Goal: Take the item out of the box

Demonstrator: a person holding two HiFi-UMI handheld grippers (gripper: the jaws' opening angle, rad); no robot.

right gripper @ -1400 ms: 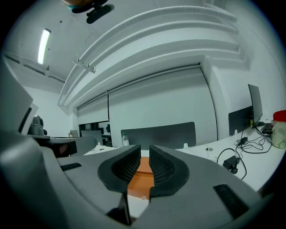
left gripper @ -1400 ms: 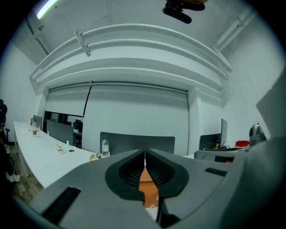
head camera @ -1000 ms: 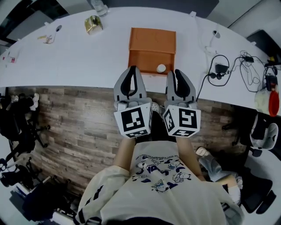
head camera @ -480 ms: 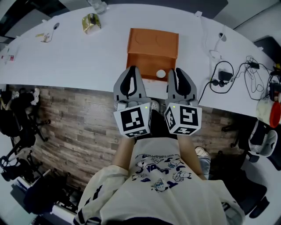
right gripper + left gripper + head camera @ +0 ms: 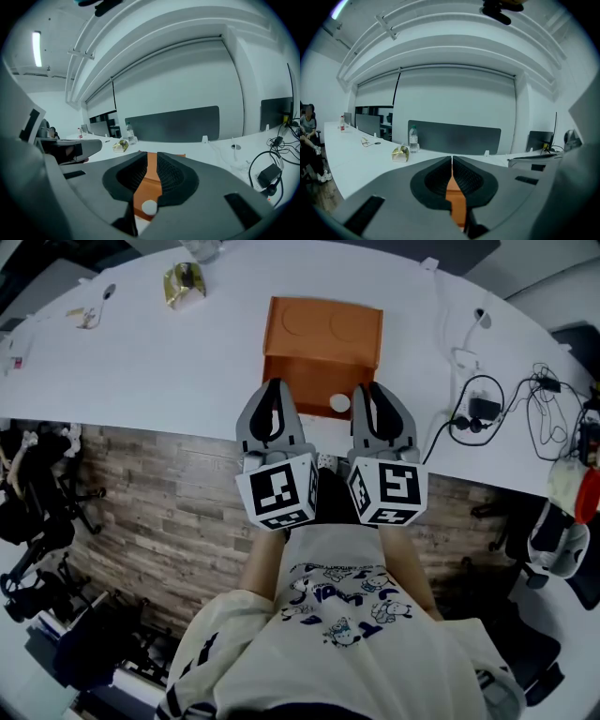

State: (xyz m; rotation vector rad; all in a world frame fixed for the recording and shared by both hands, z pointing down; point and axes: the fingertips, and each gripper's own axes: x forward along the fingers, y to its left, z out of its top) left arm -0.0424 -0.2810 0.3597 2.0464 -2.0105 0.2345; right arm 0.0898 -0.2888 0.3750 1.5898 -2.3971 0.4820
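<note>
Orange box (image 5: 323,334) sitting upper centre of head view on white tabletop (image 5: 169,362). Small white round item (image 5: 339,403) lying at box's lower edge, right of its middle. Left gripper (image 5: 274,388) and right gripper (image 5: 375,390) hovering side by side just below box. Fingers of both closed, gripping nothing. Item showing between the two grippers, touching neither. Gold foil packet (image 5: 184,283) lying upper left, well apart.

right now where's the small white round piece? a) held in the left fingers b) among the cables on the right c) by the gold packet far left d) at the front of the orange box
d: the white round piece sits at the front of the orange box, just ahead of the shut right gripper, which holds nothing.
</note>
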